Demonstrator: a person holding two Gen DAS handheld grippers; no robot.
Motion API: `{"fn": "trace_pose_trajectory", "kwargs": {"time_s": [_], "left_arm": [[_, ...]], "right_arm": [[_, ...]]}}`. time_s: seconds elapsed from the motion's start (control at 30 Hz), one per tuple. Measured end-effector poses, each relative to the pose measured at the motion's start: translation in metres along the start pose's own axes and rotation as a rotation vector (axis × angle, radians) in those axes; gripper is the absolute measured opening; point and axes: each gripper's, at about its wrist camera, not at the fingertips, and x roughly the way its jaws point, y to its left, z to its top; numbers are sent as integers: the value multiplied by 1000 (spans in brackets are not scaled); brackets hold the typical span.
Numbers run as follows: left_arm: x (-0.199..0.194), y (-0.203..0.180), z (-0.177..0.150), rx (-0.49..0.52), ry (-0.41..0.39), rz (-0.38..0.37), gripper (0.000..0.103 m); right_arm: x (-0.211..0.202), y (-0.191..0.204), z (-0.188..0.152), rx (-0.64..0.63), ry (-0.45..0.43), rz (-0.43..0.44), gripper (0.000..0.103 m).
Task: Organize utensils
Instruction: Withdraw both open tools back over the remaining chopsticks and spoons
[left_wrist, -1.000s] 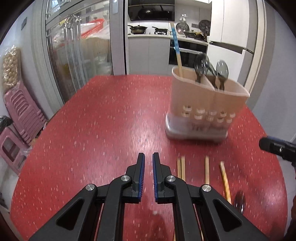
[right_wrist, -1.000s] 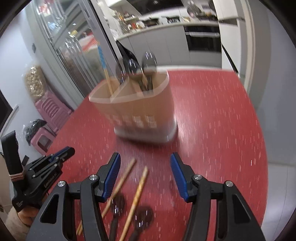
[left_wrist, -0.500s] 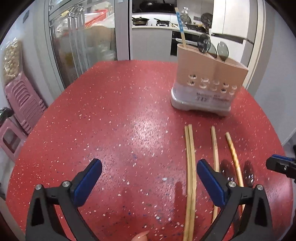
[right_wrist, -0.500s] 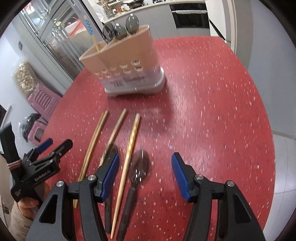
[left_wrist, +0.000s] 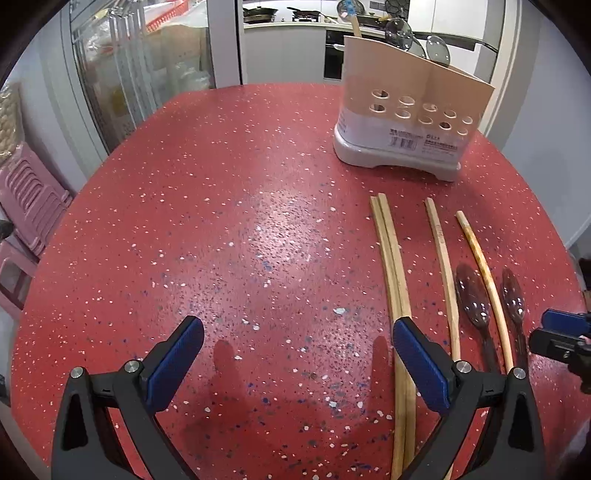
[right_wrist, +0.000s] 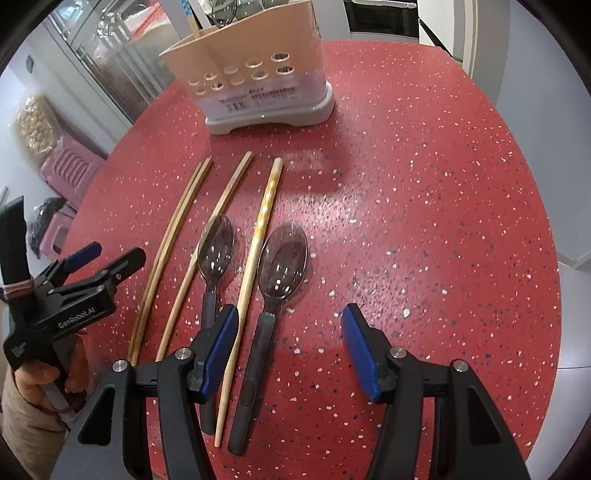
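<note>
A beige utensil holder (left_wrist: 410, 114) (right_wrist: 255, 81) with a grey base stands on the red table and holds spoons and a chopstick. In front of it lie several wooden chopsticks (left_wrist: 391, 266) (right_wrist: 170, 247) and two dark spoons (left_wrist: 476, 306) (right_wrist: 280, 266). My left gripper (left_wrist: 293, 339) is open and empty above bare table, left of the chopstick pair; it also shows in the right wrist view (right_wrist: 107, 258). My right gripper (right_wrist: 290, 325) is open and empty, low over the right spoon's handle; its tip shows in the left wrist view (left_wrist: 554, 328).
The red speckled table (left_wrist: 221, 221) (right_wrist: 424, 221) is round-edged. Pink stools (left_wrist: 26, 206) stand on the floor at the left. Glass doors (left_wrist: 140, 66) and a kitchen counter lie behind the table.
My left gripper opened from shut and pulled back from the holder. My right gripper also drew back and lowered over the spoons and chopsticks.
</note>
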Motion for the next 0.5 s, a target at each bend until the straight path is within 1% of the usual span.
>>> {"fn": "trace_pose_trajectory", "kwargs": {"time_s": [0.23, 0.5], "left_arm": [[6, -3, -3, 36, 24, -8, 103], [9, -8, 2, 37, 33, -29, 103]], "right_arm": [[-2, 3, -2, -11, 4, -15, 62], [-1, 4, -3, -13, 7, -18, 62]]}}
